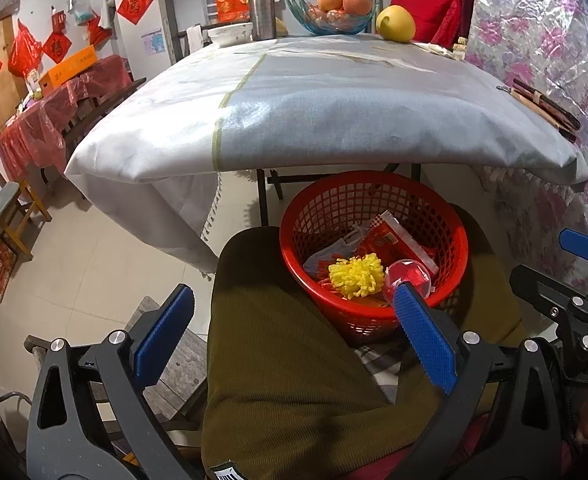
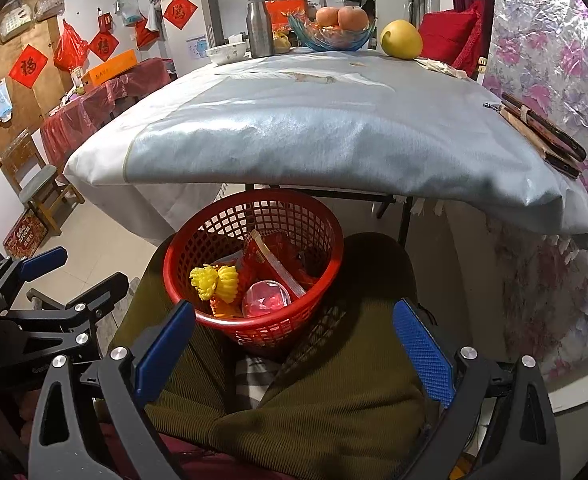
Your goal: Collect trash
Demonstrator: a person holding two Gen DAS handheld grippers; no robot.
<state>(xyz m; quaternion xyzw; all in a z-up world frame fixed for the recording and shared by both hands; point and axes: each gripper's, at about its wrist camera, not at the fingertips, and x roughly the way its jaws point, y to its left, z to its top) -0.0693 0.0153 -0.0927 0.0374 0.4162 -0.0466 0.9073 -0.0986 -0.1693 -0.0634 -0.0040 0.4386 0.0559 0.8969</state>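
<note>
A red plastic basket [image 1: 450, 236] [image 2: 254, 204] stands between the person's knees below the table edge. It holds a yellow foam net [image 1: 356, 274] [image 2: 216, 282], a red snack wrapper [image 1: 398, 238] [image 2: 272, 258], a clear plastic lid [image 1: 408, 276] [image 2: 266, 300] and a blue face mask [image 1: 334, 250]. My left gripper [image 1: 294, 328] is open and empty, above the lap near the basket. My right gripper [image 2: 294, 336] is open and empty, just in front of the basket.
The table with a white cloth [image 1: 314, 112] [image 2: 334, 128] carries a fruit bowl [image 1: 330, 16], a yellow pomelo [image 1: 395, 24], a steel bottle [image 1: 263, 8], a white bowl [image 1: 230, 34] and dark flat items [image 2: 542, 132] at its right edge. A floral-covered wall [image 1: 554, 40] stands right, chairs left.
</note>
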